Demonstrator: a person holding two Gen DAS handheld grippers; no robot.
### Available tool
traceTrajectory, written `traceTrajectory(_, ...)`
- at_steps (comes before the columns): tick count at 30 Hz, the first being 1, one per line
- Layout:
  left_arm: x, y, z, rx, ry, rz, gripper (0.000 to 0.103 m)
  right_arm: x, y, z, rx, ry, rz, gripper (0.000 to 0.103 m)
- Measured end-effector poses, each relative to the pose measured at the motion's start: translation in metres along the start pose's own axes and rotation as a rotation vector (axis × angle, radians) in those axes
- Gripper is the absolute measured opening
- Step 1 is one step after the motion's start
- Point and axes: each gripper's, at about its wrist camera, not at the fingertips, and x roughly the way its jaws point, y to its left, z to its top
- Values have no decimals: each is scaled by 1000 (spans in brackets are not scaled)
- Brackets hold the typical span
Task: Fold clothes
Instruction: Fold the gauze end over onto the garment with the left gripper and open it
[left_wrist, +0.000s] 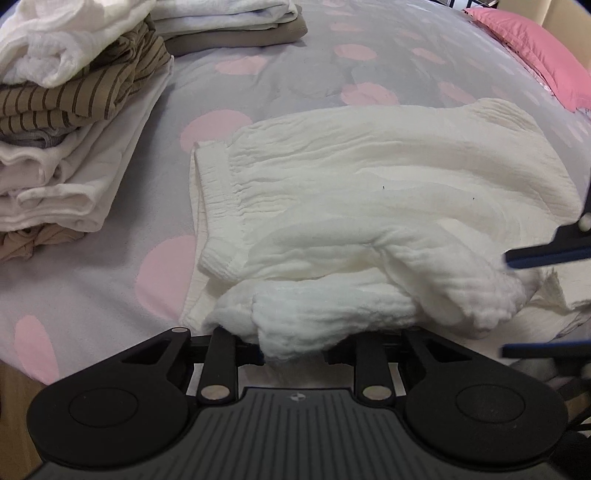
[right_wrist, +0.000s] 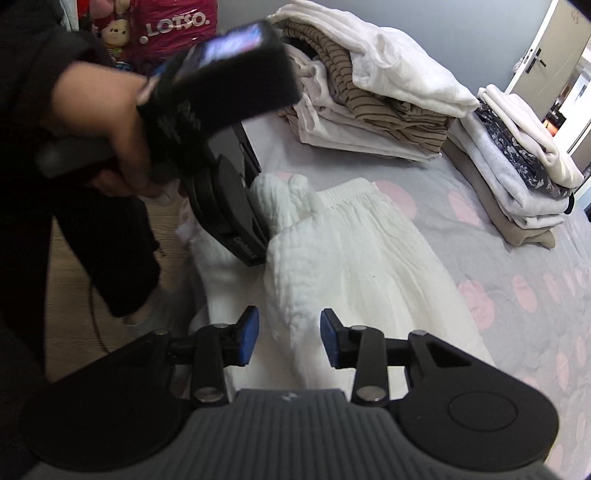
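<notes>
Left tool (left_wrist: 291, 341) clamps the white trousers (left_wrist: 369, 192), half-folded ahead; right tool (right_wrist: 289, 338) gapes empty; folded stacks (right_wrist: 376, 81) beyond.

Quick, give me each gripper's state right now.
Left gripper: shut on the white garment, bunched fabric between its fingers.
Right gripper: open, holding nothing, blue pads apart above the garment.

Pink pillow (left_wrist: 546, 51), perhaps plush toys (right_wrist: 114, 33)
</notes>
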Motion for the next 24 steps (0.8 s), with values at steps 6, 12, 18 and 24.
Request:
traceTrajectory(6,0,-10,0,67,-68,26,22,-13,-22,10,108,-40,-4,29)
traceTrajectory(12,-2,-11,0,73,-79,16,22,23,-42,16,257,-39,58,20)
traceTrajectory(18,-1,-8,2,24,-141,-80,15,52,-57,22,379,-41,120,10)
traceTrajectory(24,-7,-19,14,63,-292,-77,13,37,-71,24,359,-51,91,8)
